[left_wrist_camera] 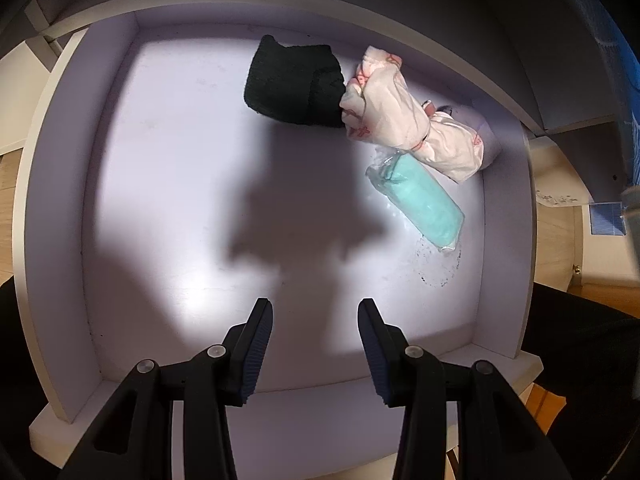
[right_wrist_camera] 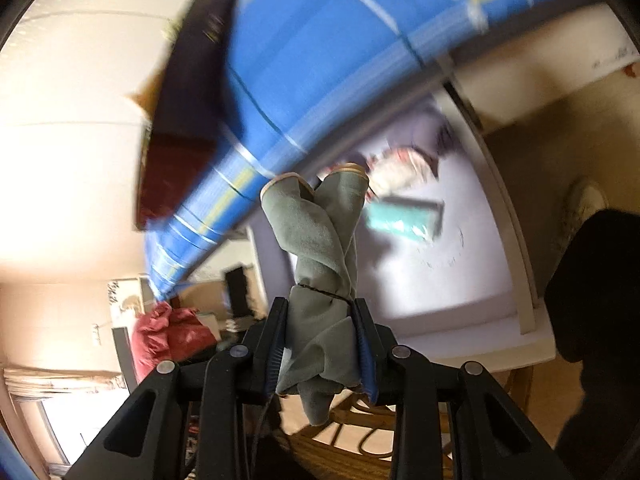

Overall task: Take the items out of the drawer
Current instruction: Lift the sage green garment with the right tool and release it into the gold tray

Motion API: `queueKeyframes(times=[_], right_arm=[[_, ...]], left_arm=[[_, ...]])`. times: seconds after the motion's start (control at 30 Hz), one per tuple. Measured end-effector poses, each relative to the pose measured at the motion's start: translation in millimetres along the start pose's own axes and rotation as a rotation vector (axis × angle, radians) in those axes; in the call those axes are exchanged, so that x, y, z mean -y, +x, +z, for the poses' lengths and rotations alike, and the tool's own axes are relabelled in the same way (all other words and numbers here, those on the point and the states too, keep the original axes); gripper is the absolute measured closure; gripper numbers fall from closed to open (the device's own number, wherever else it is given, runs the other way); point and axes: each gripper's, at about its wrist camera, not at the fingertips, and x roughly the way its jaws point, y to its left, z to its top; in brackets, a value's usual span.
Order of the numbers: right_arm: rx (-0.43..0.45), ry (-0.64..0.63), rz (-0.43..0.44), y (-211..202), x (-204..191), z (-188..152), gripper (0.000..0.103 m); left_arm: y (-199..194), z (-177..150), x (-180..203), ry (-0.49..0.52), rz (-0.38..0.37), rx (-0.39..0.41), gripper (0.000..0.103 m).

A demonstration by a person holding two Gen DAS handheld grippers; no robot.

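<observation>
Three items in drawer (left_wrist_camera: 52, 216) | left gripper (left_wrist_camera: 316, 312) apart, empty | right gripper (right_wrist_camera: 320, 312) clamps grey-green socks (right_wrist_camera: 320, 240) | no legible writing

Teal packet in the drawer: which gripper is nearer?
Likely left. The left gripper hovers open over the drawer, with the teal packet ahead. The right gripper, holding grey-green socks, looks farther back.
</observation>
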Motion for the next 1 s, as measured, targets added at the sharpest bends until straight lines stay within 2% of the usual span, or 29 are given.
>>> queueKeyframes(times=[0.23,0.43,0.63,0.77,1.0], right_arm=[[0.099,-0.078,0.061,-47,-47,13,0.071],[0.135,-0.127,0.13,-65,-88,30,0.071],[0.168,-0.204,0.088,-56,-140,62,0.071],[0.182,-0.247,0.002,-27,-167,88,0.071],[0.185,-0.284,-0.125,20,-187,121,0.071]], left_arm=[[1,1,-5,-0.021,-0.011,-0.001,0.059],[1,1,-6,-0.032,-0.017,0.005,0.059],[-1,1,-6,-0.023,-0.009,0.011,0.059],[-3,2,-7,-0.032,-0.015,0.013,0.059],[-8,3,-8,-0.052,-0.038,0.022,0.058]])
